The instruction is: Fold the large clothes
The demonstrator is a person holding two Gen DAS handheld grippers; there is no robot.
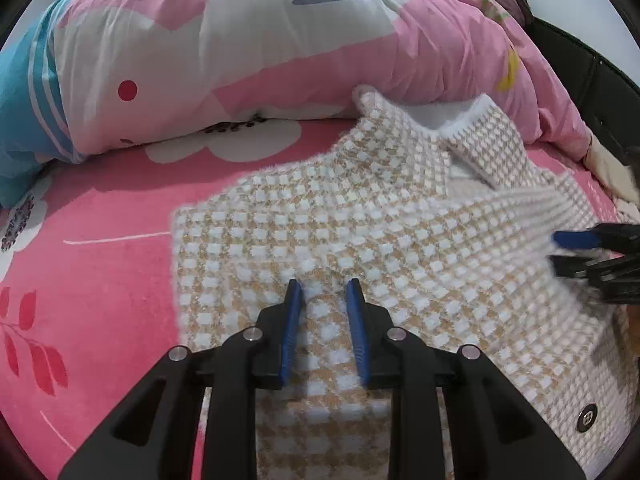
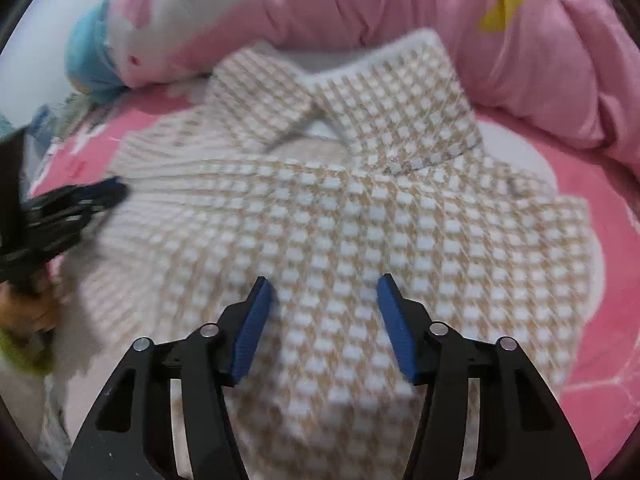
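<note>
A beige and white checked knit jacket (image 1: 360,240) with a collar lies on the pink bed, its sides folded in over the front; it also fills the right wrist view (image 2: 340,232). My left gripper (image 1: 325,286) hovers over the jacket's lower part, blue pads (image 1: 291,320) a little apart with fabric showing between them. My right gripper (image 2: 323,280) is open wide above the jacket's middle and holds nothing. Each gripper shows in the other's view, the right one at the edge (image 1: 576,248), the left one blurred (image 2: 80,204).
A pink bedsheet (image 1: 100,272) with white flowers lies under the jacket. A bulky pink, white and blue duvet (image 1: 240,40) is piled behind the collar. A dark bed frame (image 1: 592,72) runs along the far right. A metal snap button (image 1: 587,416) shows on the jacket's lower right.
</note>
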